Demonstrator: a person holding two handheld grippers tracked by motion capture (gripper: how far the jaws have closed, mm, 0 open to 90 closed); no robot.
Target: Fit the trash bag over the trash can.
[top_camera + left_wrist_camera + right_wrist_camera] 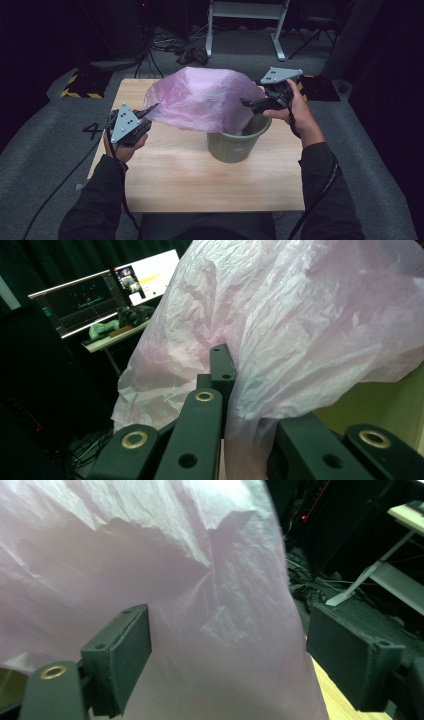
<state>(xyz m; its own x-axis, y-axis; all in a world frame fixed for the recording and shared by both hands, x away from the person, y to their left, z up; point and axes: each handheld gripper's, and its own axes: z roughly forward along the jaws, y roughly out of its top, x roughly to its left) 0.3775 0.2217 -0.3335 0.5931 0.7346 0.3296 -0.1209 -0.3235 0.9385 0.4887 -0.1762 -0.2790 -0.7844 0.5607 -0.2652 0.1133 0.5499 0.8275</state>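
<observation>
A thin pink plastic bag (205,97) is spread above an olive-green bin (235,145) that stands on the wooden table (200,185). My left gripper (151,109) is shut on the bag's left edge; in the left gripper view the film (300,315) is pinched at the jaw tips (235,380), with the bin wall (390,405) at the lower right. My right gripper (246,103) is at the bag's right side, over the bin's rim. Its jaws stand wide apart (227,650) with the bag (150,555) hanging between them.
A white desk frame (245,20) and tangled cables (185,50) lie on the floor beyond the table. A yellow-and-black striped base (80,87) sits at the table's far left corner. Monitors (100,295) glow behind the bag in the left gripper view.
</observation>
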